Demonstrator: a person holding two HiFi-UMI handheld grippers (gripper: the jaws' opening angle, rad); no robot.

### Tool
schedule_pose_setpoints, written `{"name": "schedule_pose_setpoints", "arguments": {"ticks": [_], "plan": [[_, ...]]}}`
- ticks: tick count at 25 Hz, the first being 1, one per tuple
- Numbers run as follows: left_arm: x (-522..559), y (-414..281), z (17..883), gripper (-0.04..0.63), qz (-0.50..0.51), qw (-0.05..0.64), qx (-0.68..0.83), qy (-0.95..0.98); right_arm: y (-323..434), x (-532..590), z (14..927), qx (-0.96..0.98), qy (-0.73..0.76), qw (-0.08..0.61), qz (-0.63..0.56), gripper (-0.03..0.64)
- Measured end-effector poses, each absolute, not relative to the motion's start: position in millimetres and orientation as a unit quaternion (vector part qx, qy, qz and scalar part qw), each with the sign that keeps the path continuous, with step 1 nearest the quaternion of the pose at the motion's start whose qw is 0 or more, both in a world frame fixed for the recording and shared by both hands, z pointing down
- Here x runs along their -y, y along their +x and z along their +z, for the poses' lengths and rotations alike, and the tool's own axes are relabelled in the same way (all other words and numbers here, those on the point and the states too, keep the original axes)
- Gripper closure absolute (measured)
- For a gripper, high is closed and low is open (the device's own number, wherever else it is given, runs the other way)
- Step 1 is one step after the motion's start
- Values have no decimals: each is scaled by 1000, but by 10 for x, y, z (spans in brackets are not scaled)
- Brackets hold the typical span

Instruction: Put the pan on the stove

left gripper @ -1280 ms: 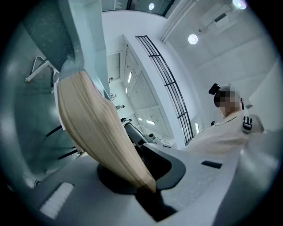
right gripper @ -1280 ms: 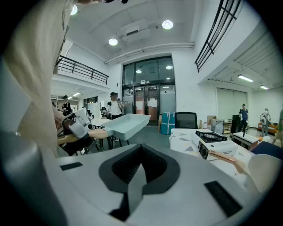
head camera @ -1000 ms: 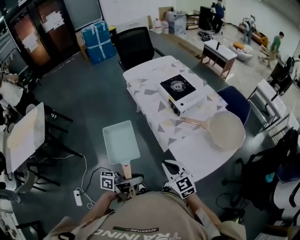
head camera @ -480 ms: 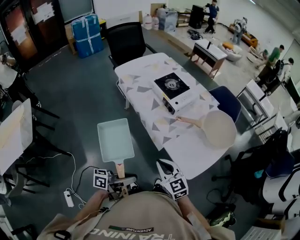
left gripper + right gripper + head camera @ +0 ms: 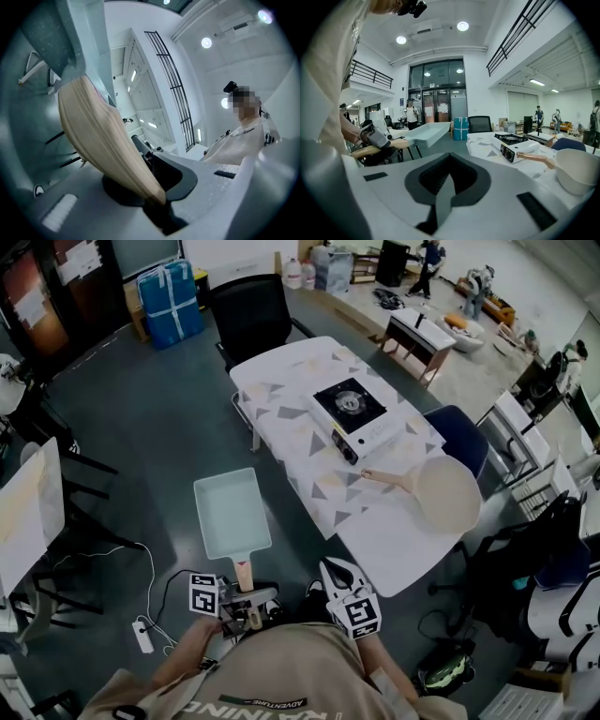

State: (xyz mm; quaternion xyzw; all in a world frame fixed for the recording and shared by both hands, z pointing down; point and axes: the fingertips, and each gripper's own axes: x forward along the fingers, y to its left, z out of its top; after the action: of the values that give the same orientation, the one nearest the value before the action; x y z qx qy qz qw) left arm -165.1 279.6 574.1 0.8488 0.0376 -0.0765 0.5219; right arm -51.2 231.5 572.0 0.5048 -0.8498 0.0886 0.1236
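Open hall, grey floor. Patterned desk (image 5: 394, 542) sits upper middle in the head view, with the stove (image 5: 352, 412) on its far half and a round pan (image 5: 448, 493) at the right, near the desk's edge. Left hand-held gripper (image 5: 246, 598) is clamped on the wooden handle (image 5: 105, 136) of the rectangular pan (image 5: 230, 512) — pan in the air over the floor, lower left, well apart from the stove. Right hand-held gripper (image 5: 335, 570): jaws together, nothing between them. Step in hand, by my reading: the carry. The long pan levers against the jaws — hold it level, go slowly, come in from the stove's clear left side, lower it flat onto the burner.
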Motion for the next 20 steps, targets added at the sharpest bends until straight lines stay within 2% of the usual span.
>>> {"name": "schedule_pose_setpoints", "arguments": {"ticks": [11, 20], "plan": [[-2021, -1577, 5611, 545, -105, 528, -5, 843, -429, -1298, 5694, 865, 487, 76, 91, 618], [-1418, -1220, 5515, 545, -115, 508, 12, 854, -230, -689, 5747, 892, 436, 98, 61, 618]]}}
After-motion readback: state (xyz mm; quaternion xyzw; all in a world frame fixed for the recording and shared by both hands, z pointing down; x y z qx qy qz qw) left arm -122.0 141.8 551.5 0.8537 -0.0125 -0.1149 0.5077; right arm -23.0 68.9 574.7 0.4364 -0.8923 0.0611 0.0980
